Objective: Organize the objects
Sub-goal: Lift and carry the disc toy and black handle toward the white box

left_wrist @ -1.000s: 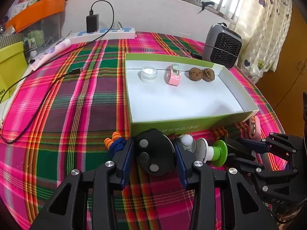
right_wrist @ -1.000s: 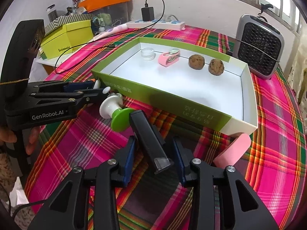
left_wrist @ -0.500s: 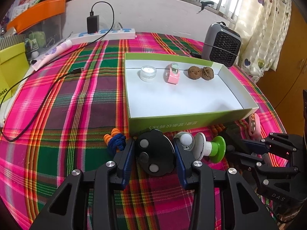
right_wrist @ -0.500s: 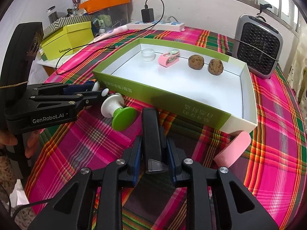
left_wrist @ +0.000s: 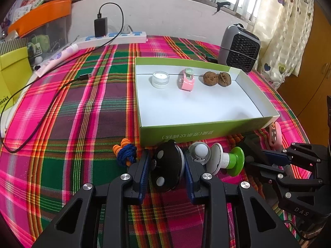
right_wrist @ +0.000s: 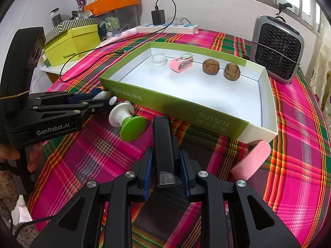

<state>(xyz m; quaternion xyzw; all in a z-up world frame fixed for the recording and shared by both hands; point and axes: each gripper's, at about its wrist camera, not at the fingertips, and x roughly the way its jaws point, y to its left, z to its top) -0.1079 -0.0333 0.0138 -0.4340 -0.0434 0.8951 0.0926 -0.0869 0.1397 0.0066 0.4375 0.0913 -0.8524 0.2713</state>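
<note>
My left gripper (left_wrist: pixel 166 166) is shut on a black round disc (left_wrist: pixel 167 168) with white dots, just in front of the green box (left_wrist: pixel 198 132). My right gripper (right_wrist: pixel 165 165) is shut on a black bar-shaped device (right_wrist: pixel 164 144), lifted a little above the cloth. The green box (right_wrist: pixel 165 101) holds a clear jar (left_wrist: pixel 160 79), a pink clip (left_wrist: pixel 187 80) and two walnuts (left_wrist: pixel 217 79). A white and green suction knob (right_wrist: pixel 127 121) lies between the grippers. A white round piece (left_wrist: pixel 200 152), blue and orange earplugs (left_wrist: pixel 125 152) and a pink case (right_wrist: pixel 251 158) lie on the cloth.
A grey fan heater (right_wrist: pixel 277 49) stands behind the box at the right. A power strip (left_wrist: pixel 111 38) with a charger and black cable (left_wrist: pixel 41 111) lies at the back and left. A yellow box (right_wrist: pixel 72 43) and orange bin (right_wrist: pixel 113 1) stand at the left.
My right gripper closed on the black bar-shaped device, turned it straight between the fingers and raised it slightly. My left gripper, holding the disc, drew back a little from the box.
</note>
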